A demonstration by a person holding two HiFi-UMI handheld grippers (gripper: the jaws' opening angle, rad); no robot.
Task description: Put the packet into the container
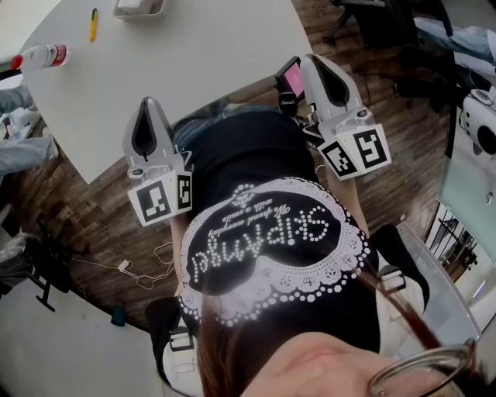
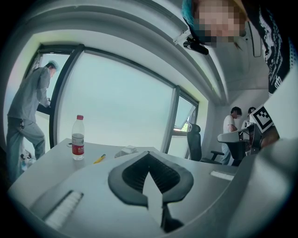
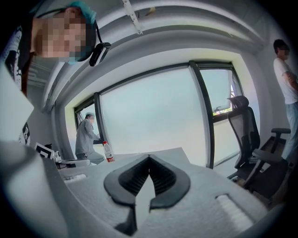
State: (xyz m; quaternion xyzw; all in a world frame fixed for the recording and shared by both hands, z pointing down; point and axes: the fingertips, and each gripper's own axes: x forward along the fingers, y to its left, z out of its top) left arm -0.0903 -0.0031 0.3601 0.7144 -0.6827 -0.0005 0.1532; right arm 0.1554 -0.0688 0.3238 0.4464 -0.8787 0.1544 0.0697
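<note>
The white table [image 1: 194, 54] fills the upper part of the head view. At its far edge stands a pale container [image 1: 139, 8], seen low and white in the left gripper view as the container [image 2: 125, 150]. I cannot make out a packet in any view. My left gripper [image 1: 147, 105] hovers at the table's near edge, its jaws closed tip to tip with nothing between them. My right gripper [image 1: 314, 60] is held at the table's right edge, also shut and empty. Both are close to the person's torso.
A water bottle [image 1: 43, 56] with a red cap and a yellow pen [image 1: 93, 23] lie at the table's far left. A small device with a pink screen [image 1: 293, 77] sits by the right gripper. An office chair [image 3: 247, 135] and standing people [image 2: 30, 111] are around the room.
</note>
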